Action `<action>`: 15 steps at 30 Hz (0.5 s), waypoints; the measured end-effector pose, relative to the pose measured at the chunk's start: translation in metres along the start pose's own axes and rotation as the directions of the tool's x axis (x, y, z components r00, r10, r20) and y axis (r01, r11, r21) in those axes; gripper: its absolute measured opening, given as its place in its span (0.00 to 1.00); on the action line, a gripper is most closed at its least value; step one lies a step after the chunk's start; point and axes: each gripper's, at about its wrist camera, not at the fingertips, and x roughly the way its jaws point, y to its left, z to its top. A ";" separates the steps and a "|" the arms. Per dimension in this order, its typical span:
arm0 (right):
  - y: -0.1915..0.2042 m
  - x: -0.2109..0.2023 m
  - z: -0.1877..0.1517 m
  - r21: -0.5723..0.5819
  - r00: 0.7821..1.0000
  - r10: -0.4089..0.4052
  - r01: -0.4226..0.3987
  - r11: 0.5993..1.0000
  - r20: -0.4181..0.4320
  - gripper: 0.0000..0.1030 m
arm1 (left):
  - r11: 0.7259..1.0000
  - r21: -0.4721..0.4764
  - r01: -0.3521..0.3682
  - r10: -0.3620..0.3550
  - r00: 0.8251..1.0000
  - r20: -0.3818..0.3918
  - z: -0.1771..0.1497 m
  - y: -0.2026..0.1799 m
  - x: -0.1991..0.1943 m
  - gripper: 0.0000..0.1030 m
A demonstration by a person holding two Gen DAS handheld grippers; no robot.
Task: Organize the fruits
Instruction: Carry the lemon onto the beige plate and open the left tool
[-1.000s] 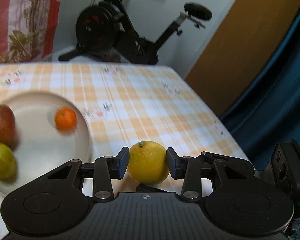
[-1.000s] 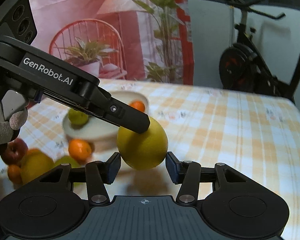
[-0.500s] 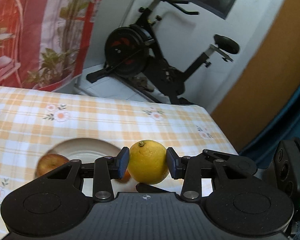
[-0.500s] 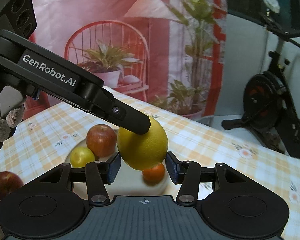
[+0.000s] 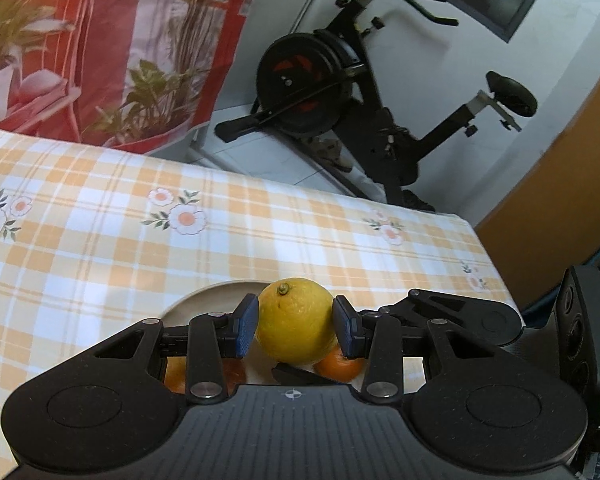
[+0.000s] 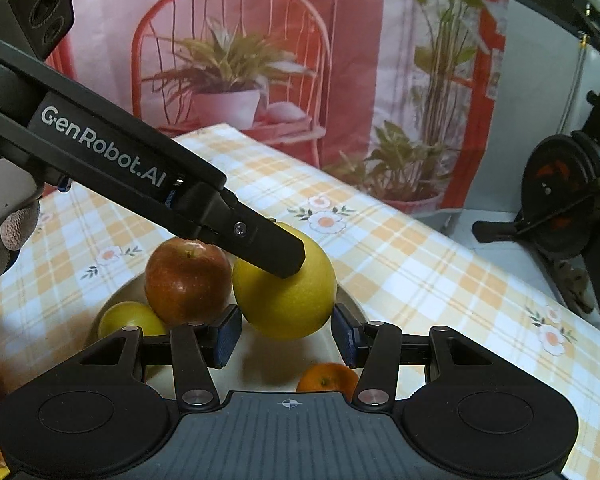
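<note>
Lemon, yellow with its stem end up, sits clenched between the blue pads of the left claw, both pads pressing its sides. In the right wrist view the same lemon hangs above and between the fingers of the right claw, whose pads stand slightly clear of it, grasping nothing; the left claw's black finger, marked GenRobot.AI, crosses in from the upper left onto the fruit. Directly beneath the held lemon lies a pale plate on the desk, which wears an orange-checked cloth with flower prints. On the plate, a red apple rests just left of the lemon, a small yellow-green fruit lies left of the right claw's left finger, and a small orange sits below the right claw's opening. Beyond the desk stand a printed red backdrop and an exercise bike.
</note>
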 end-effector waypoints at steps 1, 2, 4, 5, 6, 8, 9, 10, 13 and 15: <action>0.000 0.003 0.001 -0.004 1.000 0.000 0.000 1.000 -0.007 0.44 | 1.000 -0.002 -0.003 0.003 1.000 -0.004 0.000 0.003 0.002 0.41; 0.000 0.008 0.002 -0.007 1.000 0.001 -0.001 1.000 -0.015 0.44 | 1.000 -0.005 -0.006 0.006 1.000 -0.005 0.000 0.005 0.003 0.41; 0.000 0.013 0.002 -0.008 1.000 0.001 -0.001 1.000 -0.024 0.44 | 1.000 -0.011 -0.013 0.013 1.000 -0.009 0.000 0.008 0.006 0.41; -0.001 0.016 0.003 -0.006 1.000 0.001 -0.001 1.000 -0.028 0.44 | 1.000 -0.014 -0.017 0.016 1.000 -0.010 0.000 0.009 0.007 0.41; -0.001 0.018 0.003 -0.005 1.000 0.002 -0.002 1.000 -0.030 0.44 | 1.000 -0.017 -0.021 0.021 1.000 -0.011 0.001 0.010 0.009 0.41; -0.001 0.021 0.004 -0.006 0.999 0.002 -0.002 1.000 -0.034 0.44 | 0.999 -0.018 -0.030 0.030 0.999 -0.013 0.001 0.011 0.010 0.41; 0.000 0.022 0.004 -0.006 0.999 0.003 -0.003 1.000 -0.034 0.44 | 0.999 -0.019 -0.037 0.037 0.999 -0.014 0.002 0.012 0.011 0.41; 0.000 0.024 0.004 -0.007 0.999 0.004 -0.005 1.000 -0.035 0.44 | 0.999 -0.020 -0.044 0.044 0.999 -0.016 0.002 0.013 0.011 0.41; 0.003 0.026 0.005 -0.016 0.999 0.003 -0.004 1.000 -0.032 0.44 | 0.998 -0.021 -0.067 0.066 0.998 -0.023 0.001 0.015 0.013 0.40; 0.005 0.025 0.007 -0.018 1.000 0.004 -0.004 1.000 -0.012 0.43 | 0.996 -0.017 -0.084 0.083 0.996 -0.022 0.000 0.015 0.014 0.40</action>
